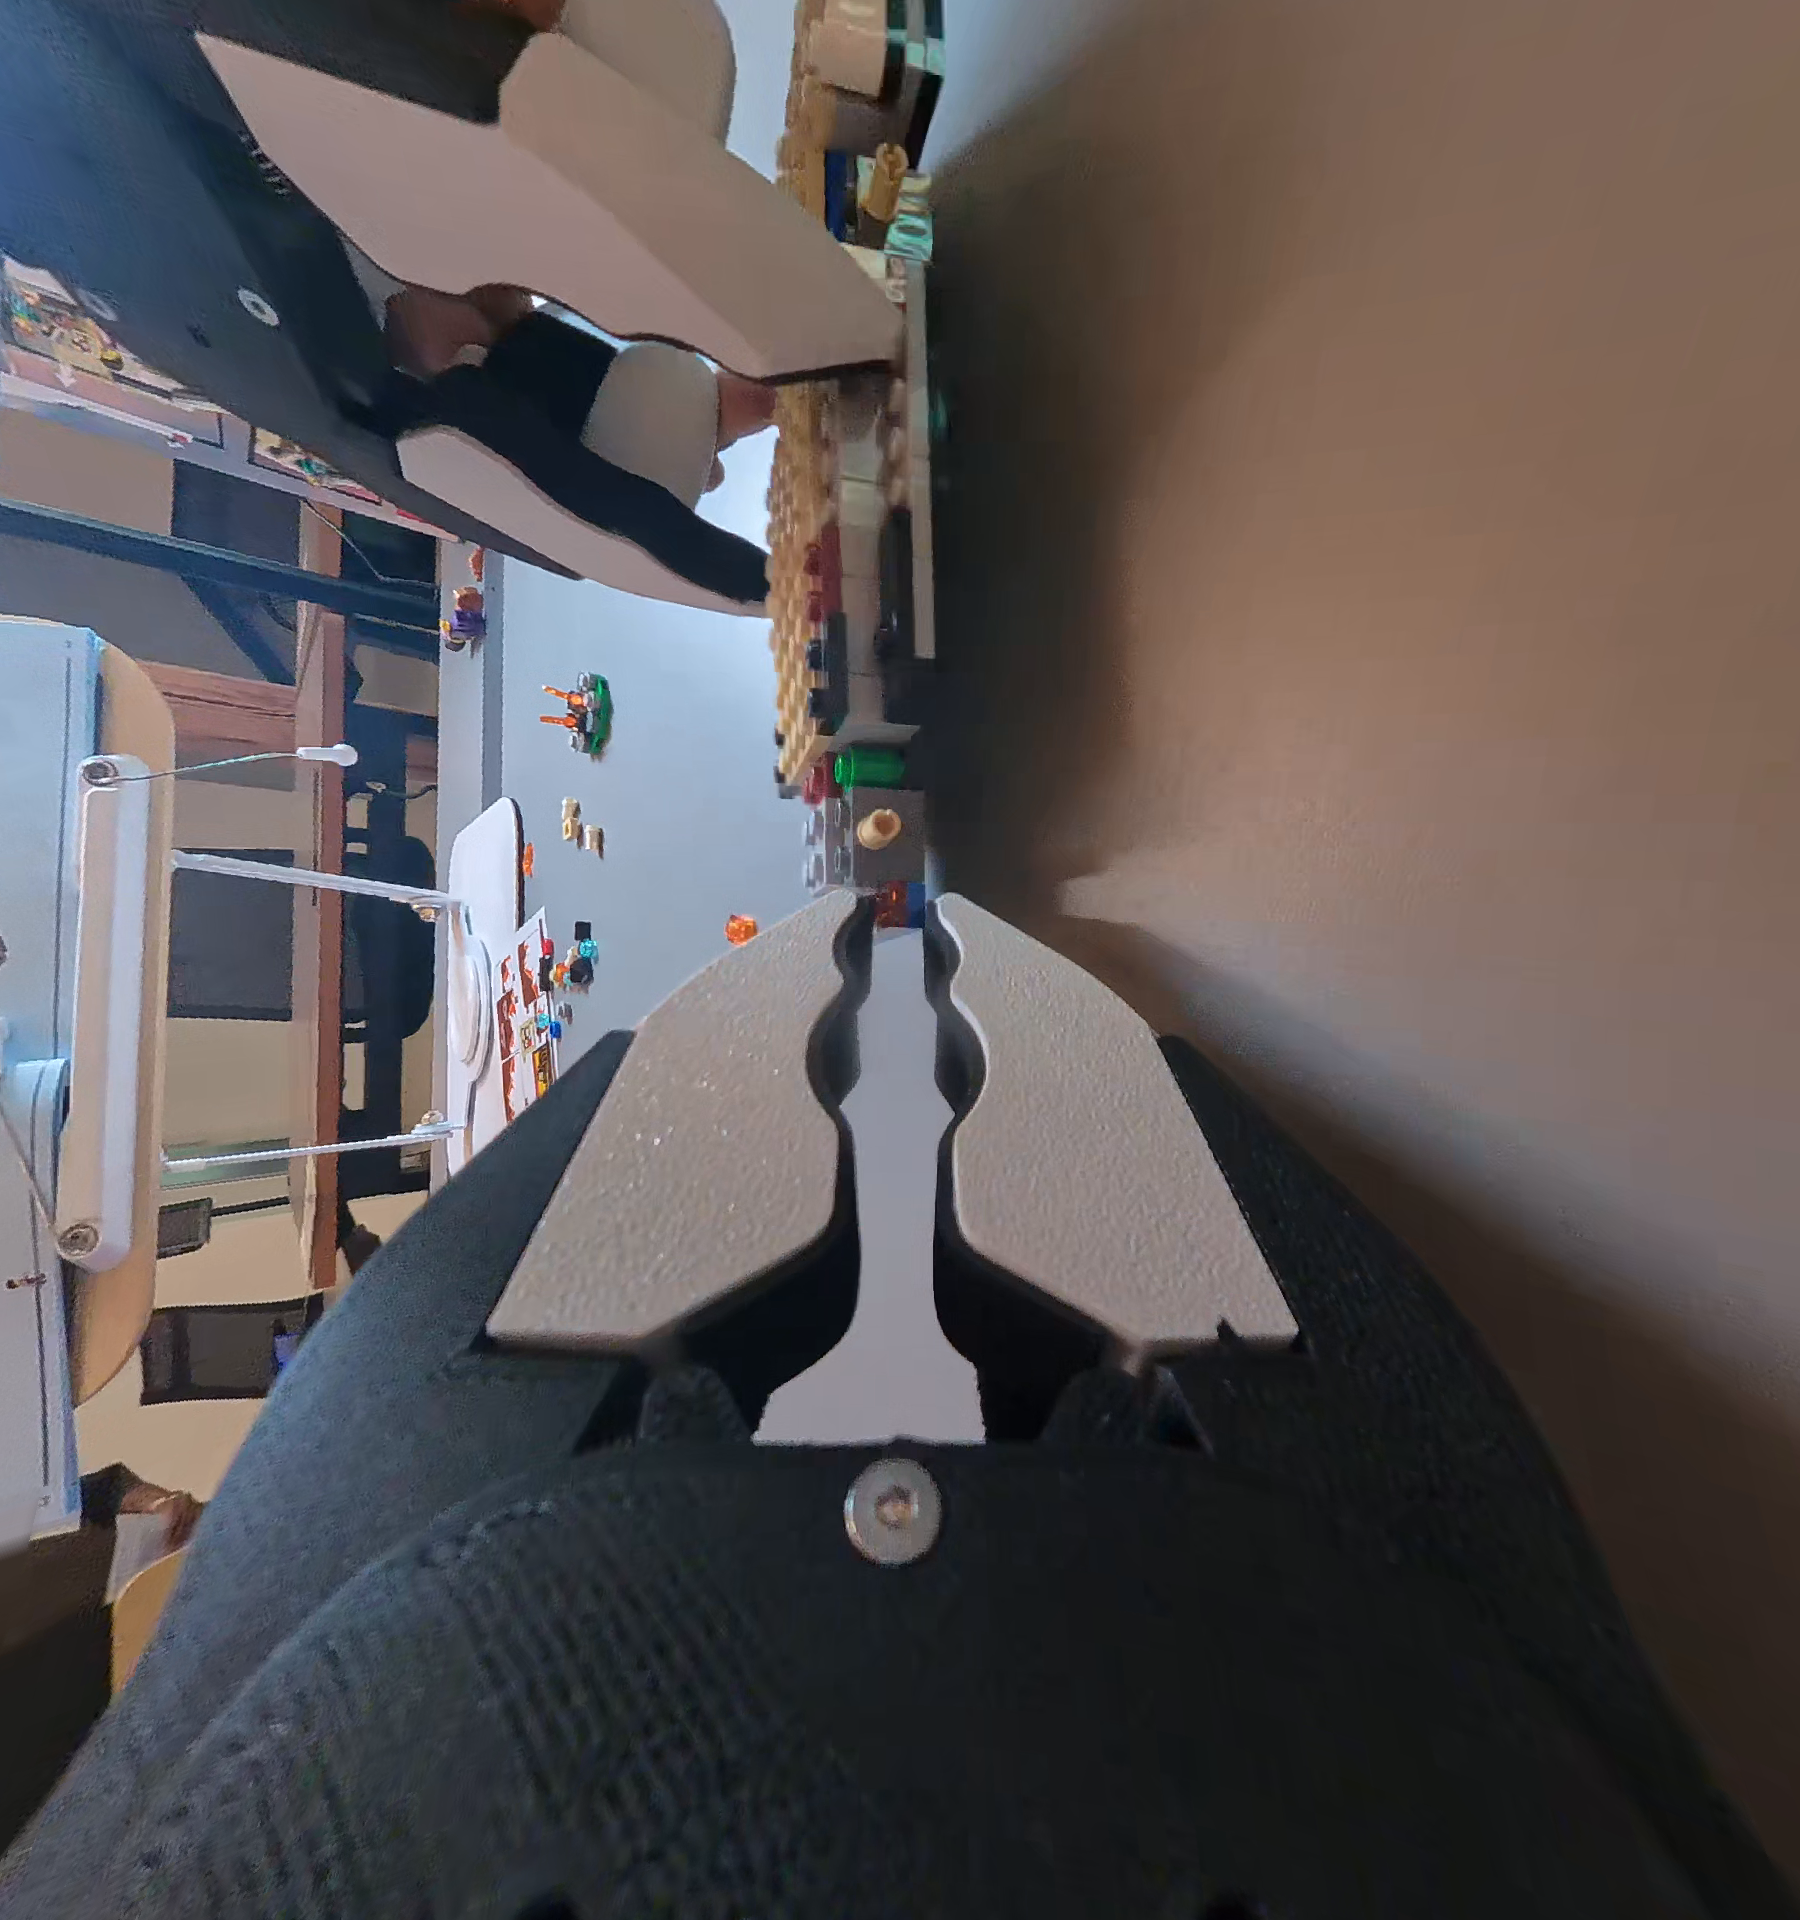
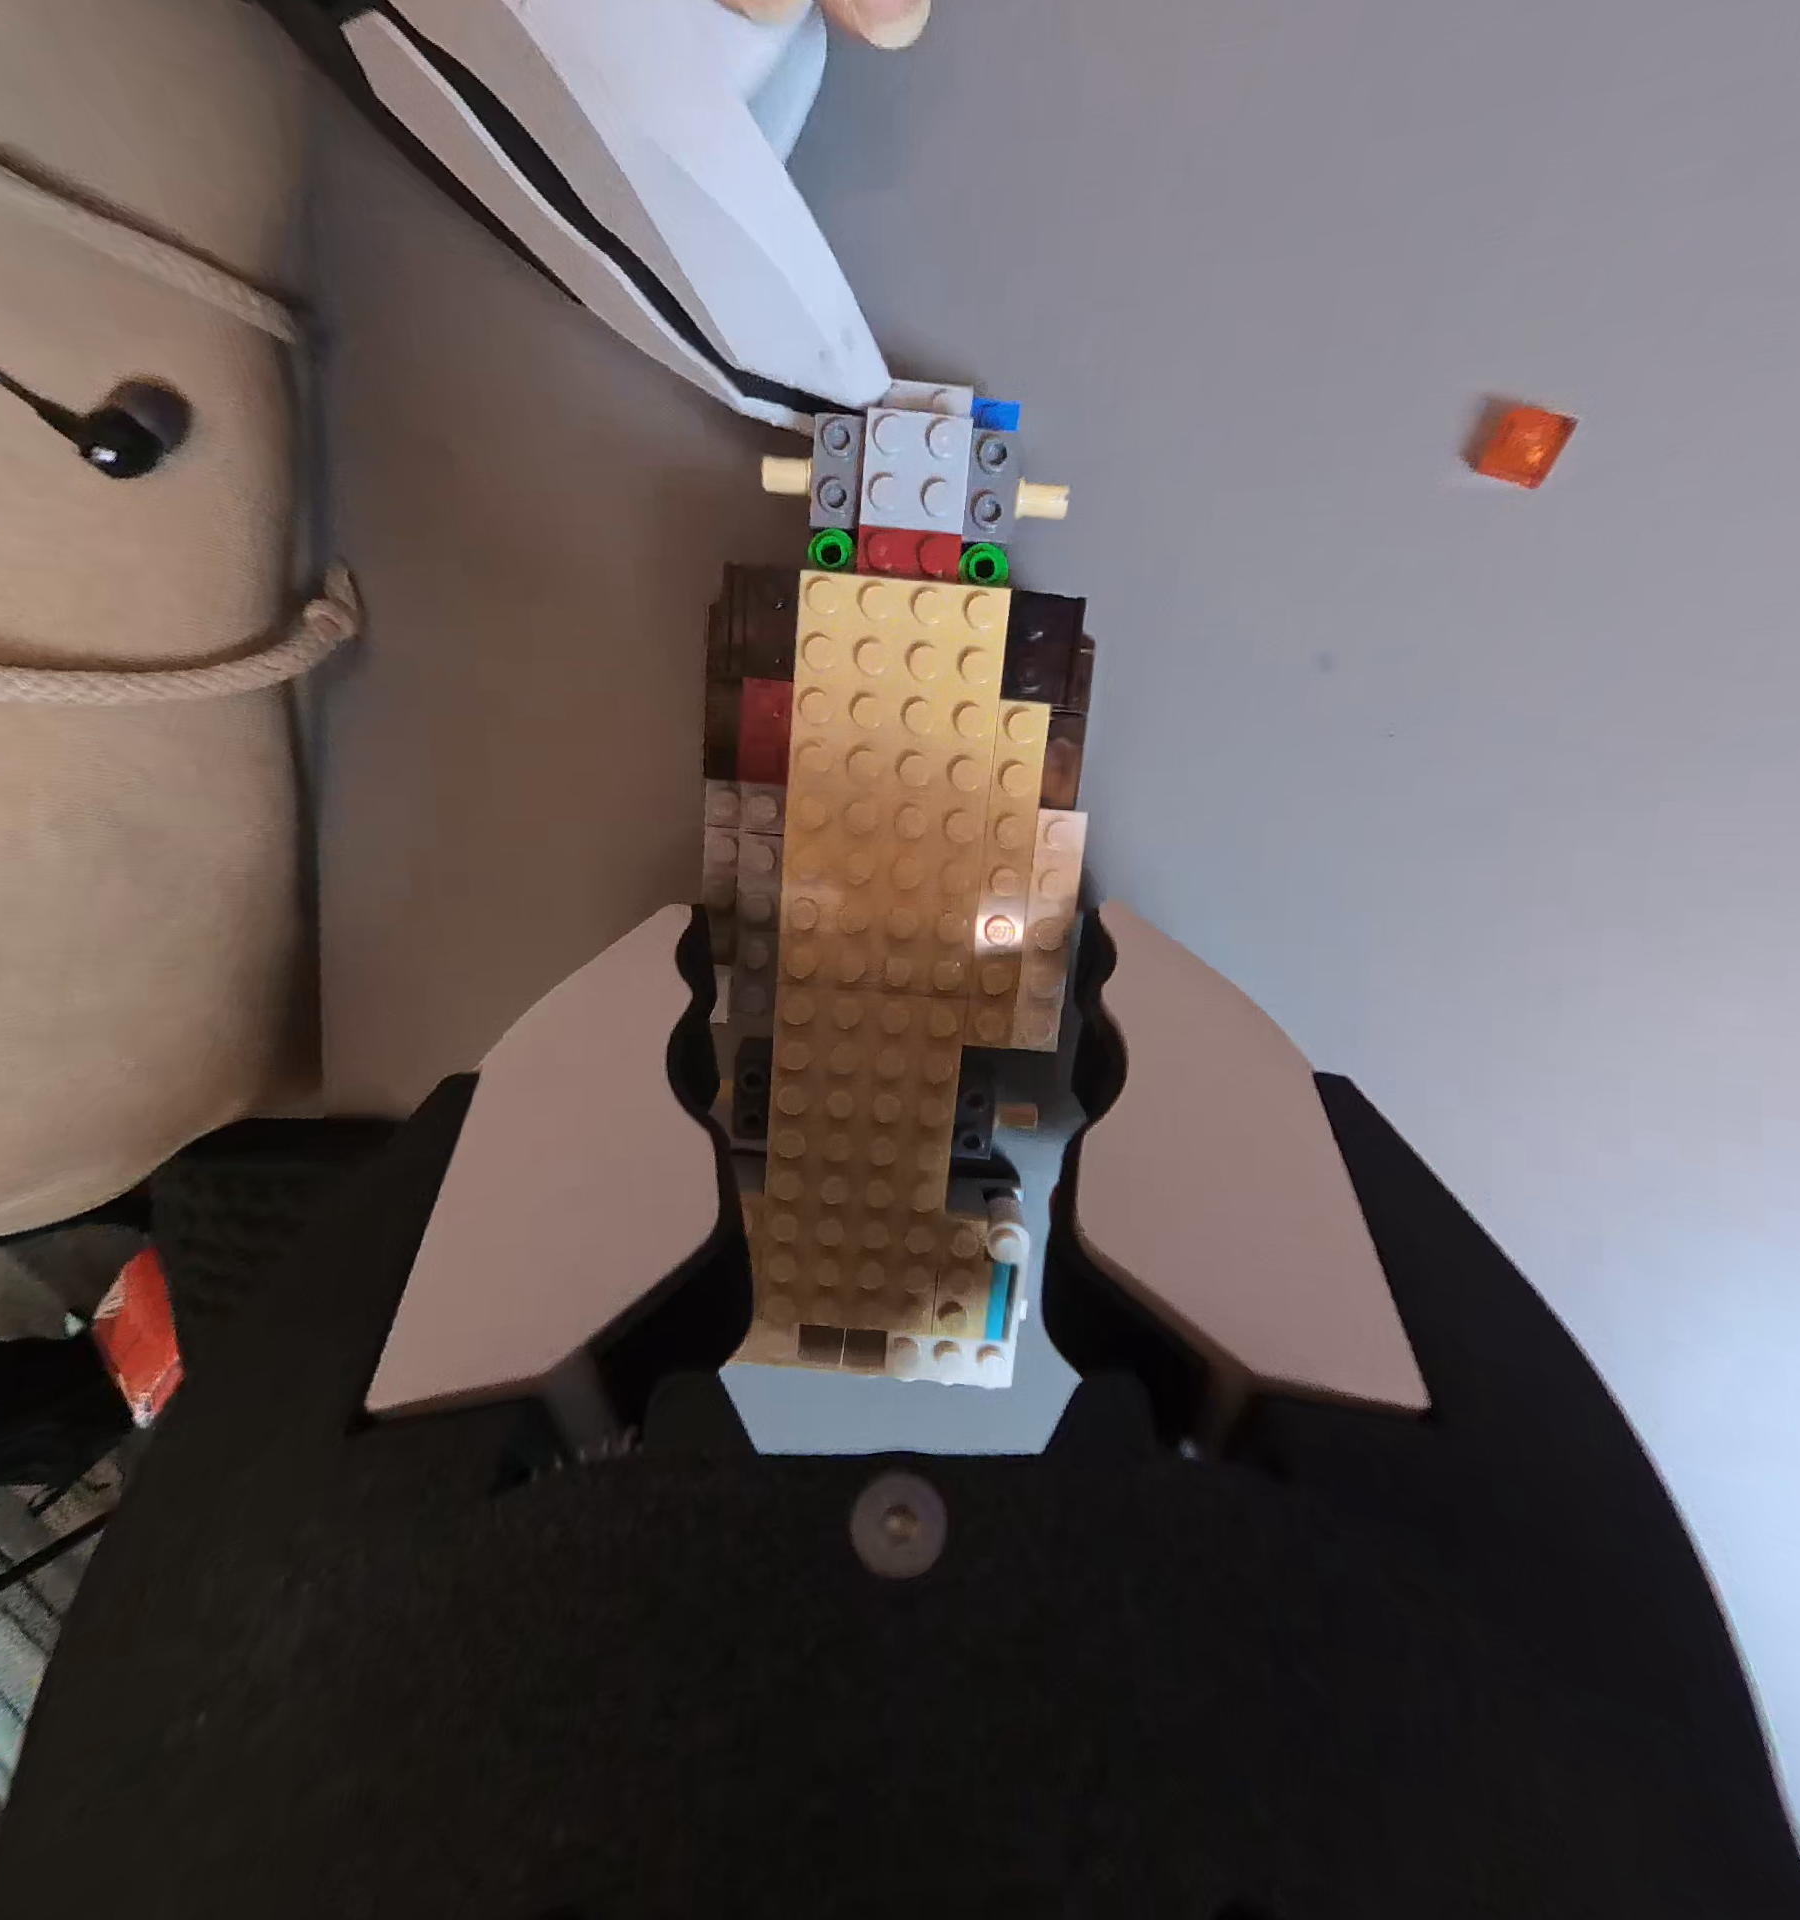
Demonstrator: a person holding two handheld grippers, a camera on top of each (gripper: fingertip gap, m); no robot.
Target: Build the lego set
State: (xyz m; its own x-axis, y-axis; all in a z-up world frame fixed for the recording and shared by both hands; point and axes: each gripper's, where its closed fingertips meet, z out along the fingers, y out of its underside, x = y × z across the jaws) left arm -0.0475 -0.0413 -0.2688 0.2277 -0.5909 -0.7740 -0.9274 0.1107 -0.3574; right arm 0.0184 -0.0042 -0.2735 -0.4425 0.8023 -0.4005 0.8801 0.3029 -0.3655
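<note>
In the left wrist view, the left tongs [image 1: 896, 920] are seen nearly together, their tips clamped on a small orange and blue piece [image 1: 898, 902] at the near end of a brick model [image 1: 844, 582]; the model is seen edge-on, with tan studded plates, grey blocks, a green stud [image 1: 868, 768] and a cream peg [image 1: 880, 828]; farther along the model, the right tongs [image 1: 667, 343] are seen spread around its body; loose small pieces [image 1: 579, 712] are scattered on the grey table [image 1: 667, 831], and an orange piece [image 1: 740, 928] lies just beside the left tips.

In the right wrist view, the right tongs [image 2: 891, 935] are held wide, with both pads pressed against the sides of the brick model [image 2: 896, 831], which is seen from above on the table [image 2: 1395, 727]; the left tongs [image 2: 834, 390] touch the model's far end by a blue piece [image 2: 998, 416]; an orange tile [image 2: 1522, 445] lies well apart to the right.
</note>
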